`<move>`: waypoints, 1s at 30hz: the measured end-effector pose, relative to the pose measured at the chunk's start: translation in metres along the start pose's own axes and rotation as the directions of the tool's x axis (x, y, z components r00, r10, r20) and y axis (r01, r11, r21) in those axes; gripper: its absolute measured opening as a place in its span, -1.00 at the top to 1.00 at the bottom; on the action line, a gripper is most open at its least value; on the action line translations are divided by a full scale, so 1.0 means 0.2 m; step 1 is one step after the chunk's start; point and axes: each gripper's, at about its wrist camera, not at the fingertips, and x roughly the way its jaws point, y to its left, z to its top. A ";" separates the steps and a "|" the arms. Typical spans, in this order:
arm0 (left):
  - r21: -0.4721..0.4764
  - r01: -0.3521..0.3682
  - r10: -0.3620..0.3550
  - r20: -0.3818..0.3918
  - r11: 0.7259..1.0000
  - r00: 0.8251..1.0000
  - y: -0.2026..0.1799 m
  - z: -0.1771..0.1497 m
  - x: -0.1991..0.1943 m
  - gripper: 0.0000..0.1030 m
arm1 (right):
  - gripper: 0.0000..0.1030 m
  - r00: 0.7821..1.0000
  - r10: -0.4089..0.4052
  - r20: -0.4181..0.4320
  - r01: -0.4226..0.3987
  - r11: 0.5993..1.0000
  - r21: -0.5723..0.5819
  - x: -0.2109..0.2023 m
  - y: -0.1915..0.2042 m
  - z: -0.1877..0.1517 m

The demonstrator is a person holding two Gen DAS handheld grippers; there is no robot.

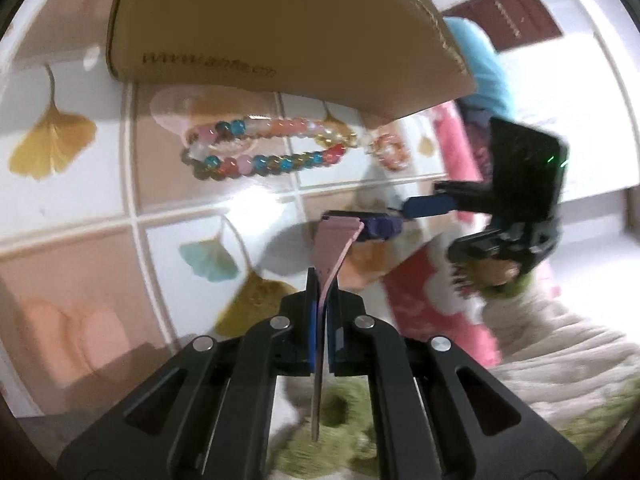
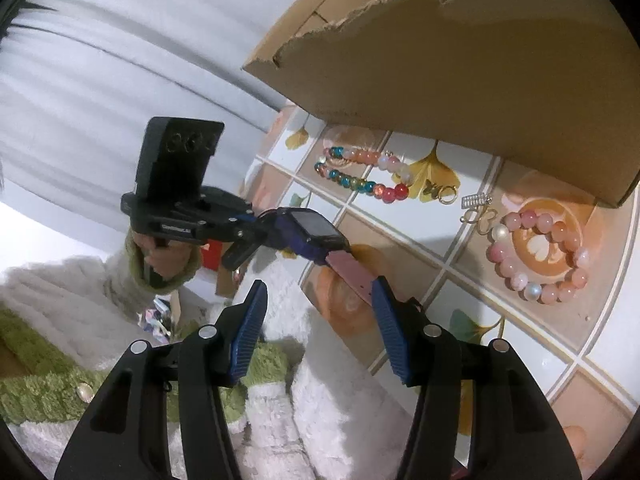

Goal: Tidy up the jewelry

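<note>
organising jewellery, early stage: at the left of the left wrist view the leaf-print tablecloth (image 1: 80,208) is bare, and toward the upper centre a multicoloured bead bracelet (image 1: 260,148) lies loose in front of the open cardboard box (image 1: 280,20), outside it; at the bottom centre the left gripper (image 1: 322,280) has its jaws pressed tight on the pink strap (image 1: 334,246) of a purple watch (image 1: 380,227), which is held up off the cloth with its body just beyond the pads; in the right wrist view that same watch hangs at centre left, and the right gripper (image 2: 319,282) at the bottom centre has its jaws standing well apart, the free end of the strap resting against the pad on the right of the frame without being pinched; further right, small gold charms (image 2: 444,194) and a silver piece (image 2: 476,202) sit on the cloth below the box wall, and at the far right a pink bead bracelet (image 2: 540,256) lies in a ring, also outside the box; judged from this, only the watch is in hand and not yet put away, while both bracelets and the small pieces remain to be sorted; the inside of the box is hidden, so what it already holds cannot be told
</note>
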 end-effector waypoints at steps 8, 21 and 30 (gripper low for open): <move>0.003 -0.098 0.098 -0.003 0.995 0.995 0.03 0.04 0.00 0.89 | -0.04 1.000 0.008 0.007 -0.008 1.000 0.006 0.06 -0.01 0.02; 0.233 -0.446 0.400 0.219 0.864 0.890 -0.10 -0.04 -0.06 0.02 | -0.04 0.984 -0.178 0.022 0.178 0.984 -0.014 0.08 0.02 0.07; 0.327 -0.582 0.480 0.345 0.744 0.807 -0.15 -0.12 -0.05 -0.05 | -0.04 0.868 -0.487 0.098 0.495 0.836 -0.234 0.19 0.26 0.05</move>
